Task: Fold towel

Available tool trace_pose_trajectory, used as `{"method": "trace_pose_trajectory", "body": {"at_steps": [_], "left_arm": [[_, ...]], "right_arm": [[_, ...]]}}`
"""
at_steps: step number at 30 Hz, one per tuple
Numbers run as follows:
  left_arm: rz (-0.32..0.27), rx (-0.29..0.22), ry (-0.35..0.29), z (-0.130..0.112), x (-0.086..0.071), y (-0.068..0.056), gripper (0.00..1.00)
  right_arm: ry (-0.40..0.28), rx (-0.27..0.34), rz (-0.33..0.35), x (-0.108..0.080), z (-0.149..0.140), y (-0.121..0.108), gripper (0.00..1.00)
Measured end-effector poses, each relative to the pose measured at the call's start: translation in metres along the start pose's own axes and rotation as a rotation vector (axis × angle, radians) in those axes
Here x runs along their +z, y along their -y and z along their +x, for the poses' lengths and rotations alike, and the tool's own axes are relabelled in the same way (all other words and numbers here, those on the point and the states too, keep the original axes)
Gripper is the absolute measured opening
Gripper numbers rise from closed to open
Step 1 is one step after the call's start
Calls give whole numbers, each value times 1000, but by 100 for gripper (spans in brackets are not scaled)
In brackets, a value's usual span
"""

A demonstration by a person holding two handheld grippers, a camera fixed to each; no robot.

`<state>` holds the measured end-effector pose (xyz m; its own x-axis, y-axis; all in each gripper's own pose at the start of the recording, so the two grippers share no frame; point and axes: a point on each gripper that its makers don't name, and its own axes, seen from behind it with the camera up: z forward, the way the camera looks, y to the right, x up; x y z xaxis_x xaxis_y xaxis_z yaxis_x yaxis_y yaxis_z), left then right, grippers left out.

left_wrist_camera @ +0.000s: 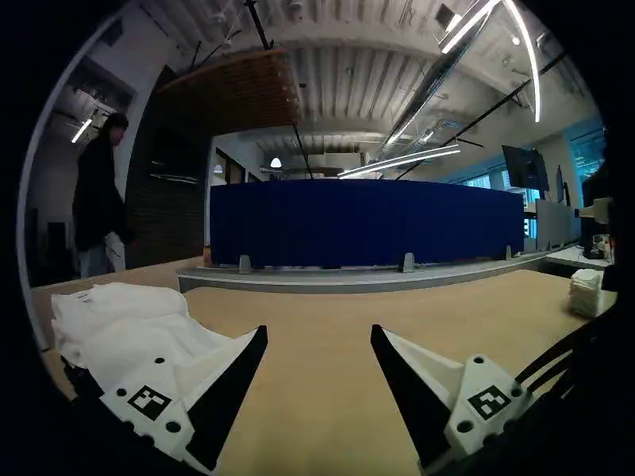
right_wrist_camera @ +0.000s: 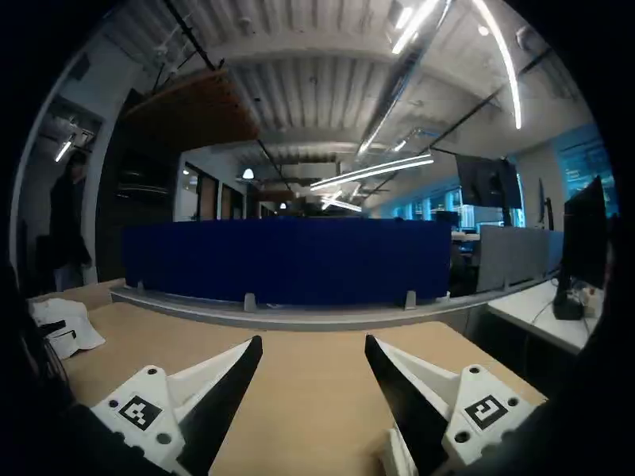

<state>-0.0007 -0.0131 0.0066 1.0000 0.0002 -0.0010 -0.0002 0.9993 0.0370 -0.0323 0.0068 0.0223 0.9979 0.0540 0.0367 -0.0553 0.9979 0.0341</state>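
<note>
A crumpled white towel [left_wrist_camera: 127, 321] lies on the wooden table [left_wrist_camera: 333, 381] at the left of the left gripper view, partly behind my left finger. My left gripper [left_wrist_camera: 319, 337] hovers low over the table, open, with nothing between its fingers; the towel sits just left of it. In the right gripper view the same towel [right_wrist_camera: 59, 317] shows far off at the left edge. My right gripper [right_wrist_camera: 313, 345] is open over bare wood, well away from the towel.
A stack of folded white towels [left_wrist_camera: 586, 291] sits at the table's right edge. A blue divider [left_wrist_camera: 357, 222] on a grey rail closes off the far side. A person [left_wrist_camera: 99, 198] stands beyond the table at left. A monitor [right_wrist_camera: 583, 238] stands on a desk to the right.
</note>
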Motion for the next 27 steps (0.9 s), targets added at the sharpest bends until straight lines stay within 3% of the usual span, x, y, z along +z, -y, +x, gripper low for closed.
{"method": "trace_pose_trajectory", "body": {"at_steps": [9, 27], "left_arm": [[0, 0, 0, 0, 0, -1, 97], [0, 0, 0, 1, -2, -2, 97]], "right_arm": [[-7, 69, 11, 4, -44, 6, 100], [14, 63, -38, 0, -99, -10, 100]]}}
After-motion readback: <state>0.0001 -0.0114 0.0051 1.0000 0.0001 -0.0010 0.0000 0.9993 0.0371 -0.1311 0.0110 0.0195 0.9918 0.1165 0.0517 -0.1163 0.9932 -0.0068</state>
